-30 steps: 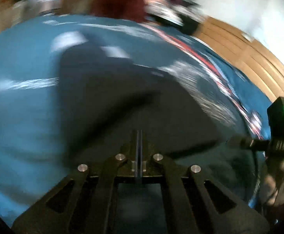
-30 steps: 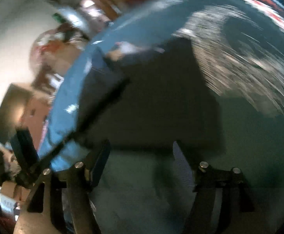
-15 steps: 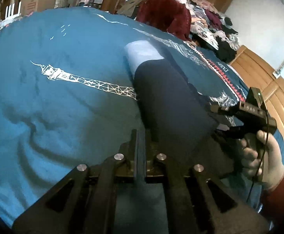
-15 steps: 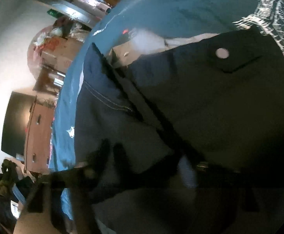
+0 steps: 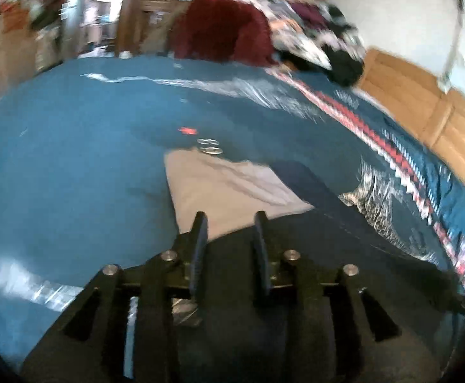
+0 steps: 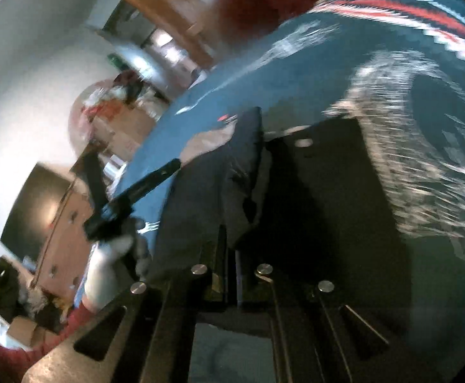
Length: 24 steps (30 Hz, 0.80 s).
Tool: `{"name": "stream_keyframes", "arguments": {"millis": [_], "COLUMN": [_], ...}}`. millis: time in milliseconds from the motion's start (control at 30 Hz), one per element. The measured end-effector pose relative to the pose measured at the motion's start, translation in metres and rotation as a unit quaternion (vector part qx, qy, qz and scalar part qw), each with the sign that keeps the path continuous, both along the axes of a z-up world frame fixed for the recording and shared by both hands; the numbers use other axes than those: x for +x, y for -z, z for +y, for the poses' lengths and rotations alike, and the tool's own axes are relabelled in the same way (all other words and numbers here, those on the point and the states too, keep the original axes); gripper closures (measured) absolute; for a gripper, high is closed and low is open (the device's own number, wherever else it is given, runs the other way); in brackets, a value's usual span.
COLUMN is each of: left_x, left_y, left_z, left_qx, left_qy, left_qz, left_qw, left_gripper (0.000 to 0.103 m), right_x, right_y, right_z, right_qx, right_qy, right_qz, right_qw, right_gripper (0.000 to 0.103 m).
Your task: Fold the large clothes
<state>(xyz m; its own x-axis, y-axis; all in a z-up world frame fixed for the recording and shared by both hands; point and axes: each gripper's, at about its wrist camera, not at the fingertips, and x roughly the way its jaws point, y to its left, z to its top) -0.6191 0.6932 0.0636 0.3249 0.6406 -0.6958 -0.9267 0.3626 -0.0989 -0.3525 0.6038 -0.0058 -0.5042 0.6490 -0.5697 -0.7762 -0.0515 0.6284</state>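
Dark blue trousers lie on the blue bedspread, pale lining showing. The left gripper hangs over them with its jaws apart, holding nothing. The right gripper looks pinched tight on a trouser fold, though the picture is blurry.

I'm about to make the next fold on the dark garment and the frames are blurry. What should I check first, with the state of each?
1. Left gripper free of cloth: ok, jaws apart with nothing between them.
2. Right gripper holding the dark garment: ok, jaws nearly closed on a fold.
3. Garment lying flat: not ok, a fold stands raised at the right gripper and pale lining is exposed.
4. Small silvery items beyond the lining clear of the fold path: cannot tell.
5. Blue bedspread smooth underneath: cannot tell, motion blur.
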Motion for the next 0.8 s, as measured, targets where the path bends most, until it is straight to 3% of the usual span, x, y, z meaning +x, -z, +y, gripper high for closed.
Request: {"name": "stream_keyframes", "arguments": {"millis": [33, 133, 200, 300, 433, 533, 600, 667, 700, 733, 800], "left_x": [0.014, 0.049, 0.06, 0.059, 0.066, 0.092, 0.1, 0.088, 0.077, 0.058, 0.02], "left_y": [0.011, 0.034, 0.032, 0.023, 0.019, 0.055, 0.051, 0.035, 0.026, 0.013, -0.004], "left_z": [0.003, 0.002, -0.005, -0.009, -0.011, -0.001, -0.008, -0.013, -0.018, -0.028, -0.05], "left_qx": [-0.007, -0.039, -0.028, -0.031, -0.007, -0.024, -0.01, -0.02, -0.018, -0.006, 0.012], "left_qy": [0.013, 0.056, 0.06, 0.059, 0.069, 0.08, 0.093, 0.104, 0.099, 0.087, 0.063], "left_qz": [0.028, 0.071, 0.088, 0.073, 0.071, 0.128, 0.15, 0.128, 0.121, 0.108, 0.076], "left_qw": [0.9995, 0.9951, 0.9939, 0.9951, 0.9951, 0.9882, 0.9842, 0.986, 0.9875, 0.9903, 0.9951], "left_gripper": [0.039, 0.035, 0.034, 0.035, 0.033, 0.026, 0.021, 0.024, 0.034, 0.036, 0.035], "right_x": [0.015, 0.047, 0.059, 0.056, 0.062, 0.073, 0.071, 0.073, 0.076, 0.079, 0.08], "right_y": [0.01, 0.036, 0.051, 0.04, 0.013, 0.048, 0.067, 0.08, 0.084, 0.085, 0.084], "right_z": [-0.009, -0.019, -0.025, -0.032, -0.05, -0.049, -0.052, -0.057, -0.056, -0.055, -0.053], "right_qx": [-0.008, -0.044, -0.06, -0.046, 0.003, -0.049, -0.078, -0.093, -0.096, -0.095, -0.091], "right_qy": [0.019, 0.057, 0.065, 0.06, 0.06, 0.062, 0.059, 0.063, 0.065, 0.067, 0.064], "right_qz": [0.008, 0.025, 0.047, 0.036, 0.011, 0.02, 0.015, 0.031, 0.042, 0.05, 0.051], "right_qw": [1.0, 0.997, 0.995, 0.996, 0.998, 0.997, 0.995, 0.993, 0.992, 0.992, 0.993], "right_gripper": [0.099, 0.099, 0.099, 0.099, 0.099, 0.099, 0.099, 0.099, 0.1, 0.1, 0.1]}}
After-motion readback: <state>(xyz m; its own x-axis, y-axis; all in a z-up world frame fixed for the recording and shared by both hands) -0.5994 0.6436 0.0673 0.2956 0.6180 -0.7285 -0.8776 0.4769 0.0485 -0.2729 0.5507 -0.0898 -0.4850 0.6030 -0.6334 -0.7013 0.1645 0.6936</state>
